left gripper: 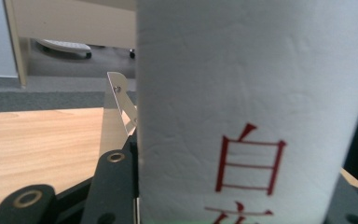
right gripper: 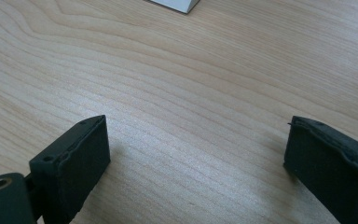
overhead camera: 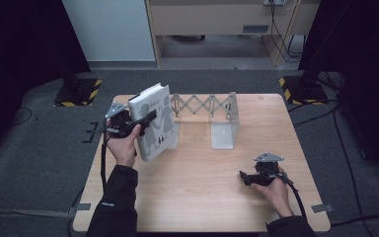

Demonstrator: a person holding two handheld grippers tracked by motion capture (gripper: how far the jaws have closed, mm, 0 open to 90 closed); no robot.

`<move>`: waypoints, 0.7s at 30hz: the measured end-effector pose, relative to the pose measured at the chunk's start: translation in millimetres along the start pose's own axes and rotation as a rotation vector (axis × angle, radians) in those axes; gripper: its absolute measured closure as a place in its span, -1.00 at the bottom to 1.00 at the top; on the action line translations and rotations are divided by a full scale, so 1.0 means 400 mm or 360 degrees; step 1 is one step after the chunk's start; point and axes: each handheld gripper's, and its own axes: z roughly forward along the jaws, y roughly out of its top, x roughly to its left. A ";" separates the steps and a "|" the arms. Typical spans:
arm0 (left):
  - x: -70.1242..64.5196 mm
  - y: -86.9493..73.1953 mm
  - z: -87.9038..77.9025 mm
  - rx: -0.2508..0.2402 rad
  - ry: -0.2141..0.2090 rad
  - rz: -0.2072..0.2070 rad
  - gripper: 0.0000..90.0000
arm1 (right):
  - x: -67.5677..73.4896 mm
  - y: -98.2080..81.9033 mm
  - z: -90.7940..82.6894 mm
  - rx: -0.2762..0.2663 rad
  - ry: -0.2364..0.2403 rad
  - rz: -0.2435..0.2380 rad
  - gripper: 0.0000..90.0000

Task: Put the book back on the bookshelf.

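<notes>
White book (overhead camera: 154, 123) stands upright near the left end of an expanding metal book rack (overhead camera: 212, 116), toward the back-left of the bench (overhead camera: 202, 197). Left gripper (overhead camera: 145, 120) clamped across the book, one jaw on the front cover over the dark silhouette figures; in the left gripper view the white spine with red characters (left gripper: 249, 163) sits pinched between the jaws. Grip looks meant to keep the book vertical and steady, probably for seating it against the rack's left end plate (left gripper: 121, 100), which shows just behind the spine; contact between book and plate cannot be confirmed. Left forearm reaches forward from the bench edge, hand (overhead camera: 123, 145) raised, wrist cocked so the gripper points rightward into the cover. Right gripper (overhead camera: 244, 177) idle: jaws spread wide, empty, low over bare wood, well apart from the rack, hand (overhead camera: 276, 190) resting near the front-right of the bench.
</notes>
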 end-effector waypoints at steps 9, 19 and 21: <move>-0.014 -0.027 0.060 -0.0012 0.0102 0.0083 0.16 | 0.000 0.000 0.000 0.0000 -0.0001 -0.0002 -0.84; -0.007 -0.085 0.099 0.0042 0.0120 0.0082 0.16 | 0.000 0.000 0.000 0.0001 0.0000 0.0000 -0.84; -0.007 -0.091 0.096 0.0018 0.0121 0.0088 0.16 | 0.000 0.000 0.000 0.0001 0.0000 -0.0002 -0.85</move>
